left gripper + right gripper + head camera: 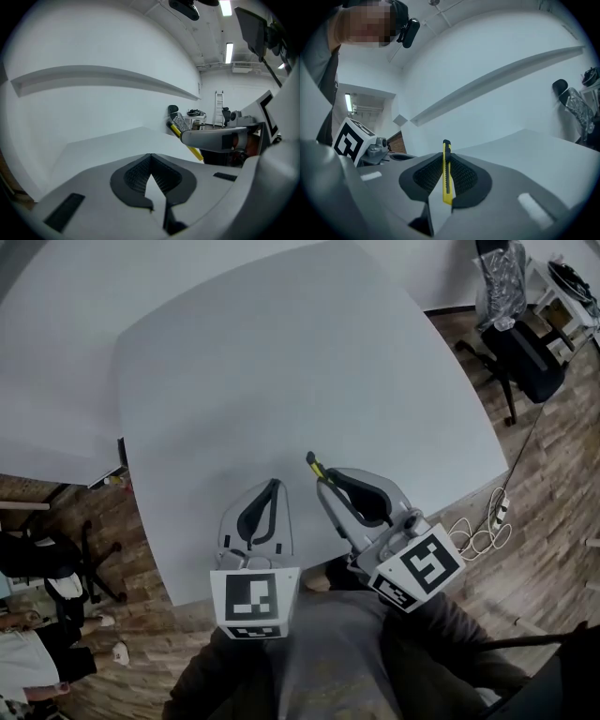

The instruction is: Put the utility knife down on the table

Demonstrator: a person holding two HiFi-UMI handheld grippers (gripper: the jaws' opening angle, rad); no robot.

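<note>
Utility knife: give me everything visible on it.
The utility knife is slim, yellow with a black end and black strip, plastic-looking. It is clamped edge-on between the right gripper's fingers, its black end poking past them over the white table. No bare blade shows; contact with the table cannot be told.

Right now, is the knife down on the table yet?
Not yet. Done: the right gripper has the utility knife pinched between its jaws, with its tip poking out past them. In hand: it hangs over the near part of the table. Left to do: lower the knife, open the jaws and leave it lying there. The left gripper is shut and empty.
</note>
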